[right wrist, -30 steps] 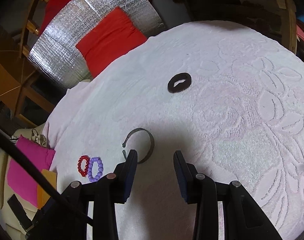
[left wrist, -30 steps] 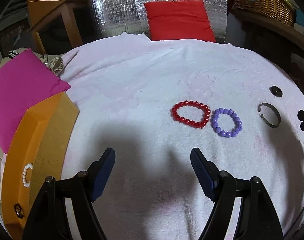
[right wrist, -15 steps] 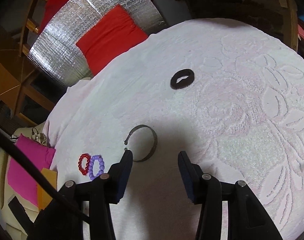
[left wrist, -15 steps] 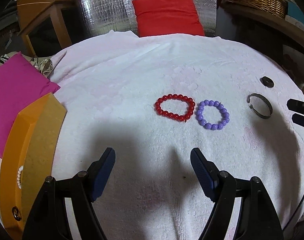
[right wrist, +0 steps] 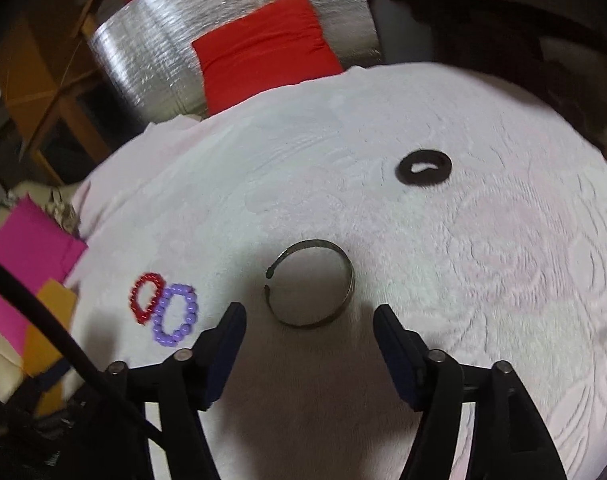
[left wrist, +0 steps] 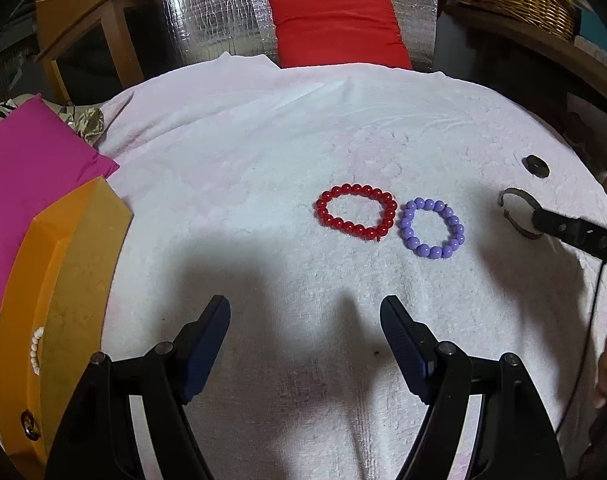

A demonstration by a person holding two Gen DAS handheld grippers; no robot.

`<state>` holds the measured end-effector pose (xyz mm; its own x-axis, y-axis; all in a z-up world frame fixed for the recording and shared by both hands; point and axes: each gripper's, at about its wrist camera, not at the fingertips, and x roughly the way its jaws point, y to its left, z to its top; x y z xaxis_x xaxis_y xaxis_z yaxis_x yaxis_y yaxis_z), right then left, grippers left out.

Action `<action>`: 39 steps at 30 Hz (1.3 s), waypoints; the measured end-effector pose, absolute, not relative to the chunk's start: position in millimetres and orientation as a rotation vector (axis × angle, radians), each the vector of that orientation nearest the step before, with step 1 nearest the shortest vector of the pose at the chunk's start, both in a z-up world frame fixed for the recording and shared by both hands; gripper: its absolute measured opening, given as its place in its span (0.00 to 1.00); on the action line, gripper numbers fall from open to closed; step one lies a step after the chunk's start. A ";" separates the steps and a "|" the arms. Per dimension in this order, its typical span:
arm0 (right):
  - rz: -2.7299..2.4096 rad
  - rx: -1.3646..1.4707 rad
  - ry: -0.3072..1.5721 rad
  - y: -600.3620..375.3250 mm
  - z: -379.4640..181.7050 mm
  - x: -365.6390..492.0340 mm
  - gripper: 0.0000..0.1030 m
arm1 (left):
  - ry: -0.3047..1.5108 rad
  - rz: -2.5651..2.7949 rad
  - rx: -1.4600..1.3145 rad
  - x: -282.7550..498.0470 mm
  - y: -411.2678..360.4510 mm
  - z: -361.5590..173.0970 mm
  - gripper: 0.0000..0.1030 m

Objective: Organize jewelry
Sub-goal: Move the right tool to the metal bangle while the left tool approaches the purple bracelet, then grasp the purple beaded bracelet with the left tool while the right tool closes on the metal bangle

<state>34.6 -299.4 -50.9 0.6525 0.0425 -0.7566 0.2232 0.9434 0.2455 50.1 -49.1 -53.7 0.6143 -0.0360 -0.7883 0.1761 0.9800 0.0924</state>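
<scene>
Jewelry lies spread on a white terry towel with a raised floral weave. Just ahead of the right gripper, between the lines of its two fingers, sits an open metal cuff bracelet: a thin, dull band bent into a near circle with a gap on its left side. Its jaws stand wide apart, holding nothing, tips close to the cuff without clearly touching it. Farther ahead and to the right rests a black fabric hair tie, soft and oval. Off to that gripper's left, a red bead bracelet and a purple bead bracelet lie side by side, touching, both of round glossy beads.

The left gripper hovers low over the towel, jaws spread wide and empty; both bead bracelets lie ahead of it, the purple one slightly right. To its left an orange box with a flat matte wall holds a strand of small white beads.
</scene>
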 end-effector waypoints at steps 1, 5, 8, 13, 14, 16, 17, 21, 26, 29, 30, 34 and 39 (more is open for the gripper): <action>-0.109 0.311 0.858 -299.4 -53.6 37.3 0.69 | 0.905 -0.128 0.165 50.4 -50.1 -54.2 0.76; -0.128 0.239 0.857 -297.1 -64.2 44.5 0.70 | 0.920 -0.146 0.154 51.7 -54.4 -56.9 0.76; -0.132 0.187 0.838 -292.9 -66.4 48.4 0.72 | 0.929 -0.153 0.156 52.8 -59.3 -59.6 0.76; -0.145 0.186 0.835 -294.2 -67.1 54.5 0.71 | 0.944 -0.169 0.161 53.8 -66.4 -64.5 0.76; -0.147 0.187 0.835 -293.4 -67.1 56.9 0.70 | 0.947 -0.172 0.163 54.1 -67.4 -65.7 0.76; -0.148 0.187 0.834 -293.3 -67.0 58.0 0.67 | 0.954 -0.178 0.161 54.4 -69.6 -67.2 0.76; -0.149 0.188 0.832 -293.6 -66.7 56.3 0.62 | 0.958 -0.185 0.158 54.8 -70.9 -67.7 0.76; -0.130 0.202 0.827 -298.1 -65.6 53.7 0.53 | 0.963 -0.219 0.120 58.1 -76.2 -68.9 0.76; -0.107 0.230 0.822 -310.0 -65.5 46.3 0.36 | 0.973 -0.273 0.036 66.8 -85.3 -72.1 0.76; -0.091 0.255 0.822 -319.4 -66.7 42.5 0.34 | 0.962 -0.290 -0.010 74.7 -91.2 -73.0 0.76; -0.083 0.267 0.824 -323.0 -66.9 41.3 0.34 | 0.962 -0.296 -0.018 77.8 -94.5 -74.4 0.76; -0.056 0.280 0.839 -330.7 -65.1 37.6 0.38 | 0.956 -0.334 -0.046 84.7 -106.2 -78.1 0.76; -0.025 0.318 0.816 -337.3 -60.3 32.6 0.61 | 0.939 -0.332 -0.073 90.7 -114.8 -78.7 0.76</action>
